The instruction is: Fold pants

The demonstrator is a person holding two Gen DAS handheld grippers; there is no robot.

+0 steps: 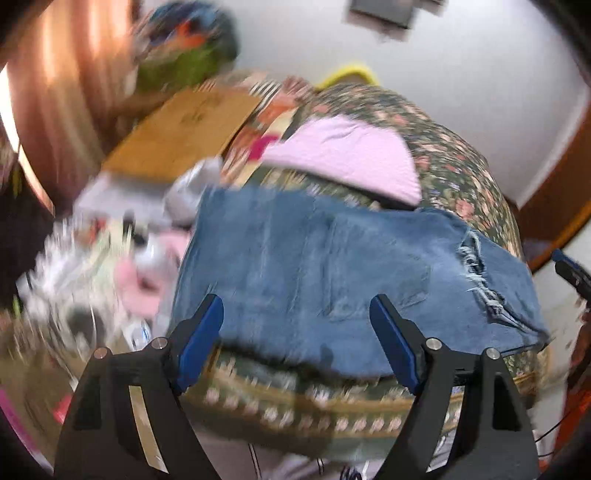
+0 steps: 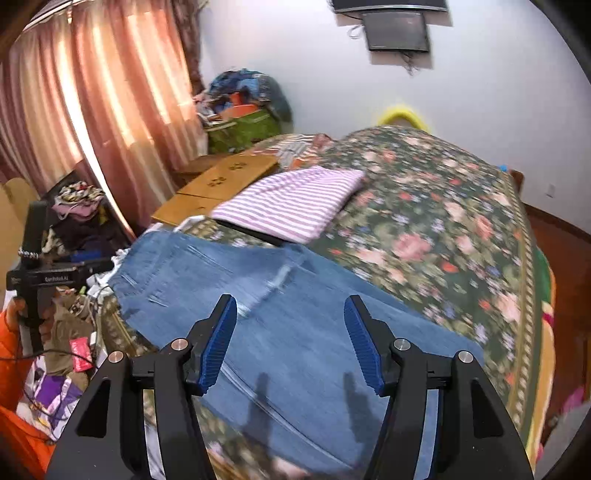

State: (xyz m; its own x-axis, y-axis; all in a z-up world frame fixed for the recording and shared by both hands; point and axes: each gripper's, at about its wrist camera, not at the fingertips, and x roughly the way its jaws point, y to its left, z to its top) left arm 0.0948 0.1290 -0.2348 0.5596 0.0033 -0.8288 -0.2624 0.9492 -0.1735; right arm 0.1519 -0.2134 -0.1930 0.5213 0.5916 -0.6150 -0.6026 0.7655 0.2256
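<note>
Right wrist view gave me the floral bedspread (image 2: 424,221) first, with the folded blue jeans (image 2: 295,317) lying flat across its near side and a striped pink garment (image 2: 291,199) beyond them. My right gripper (image 2: 290,339) hung above the denim, fingers apart and empty. My left gripper (image 1: 295,343) likewise stood wide, holding nothing.

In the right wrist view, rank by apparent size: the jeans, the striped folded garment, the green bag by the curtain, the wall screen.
1. jeans, though nearest the camera, which inflates them
2. striped folded garment
3. green bag and wall screen: too alike to rank
</note>
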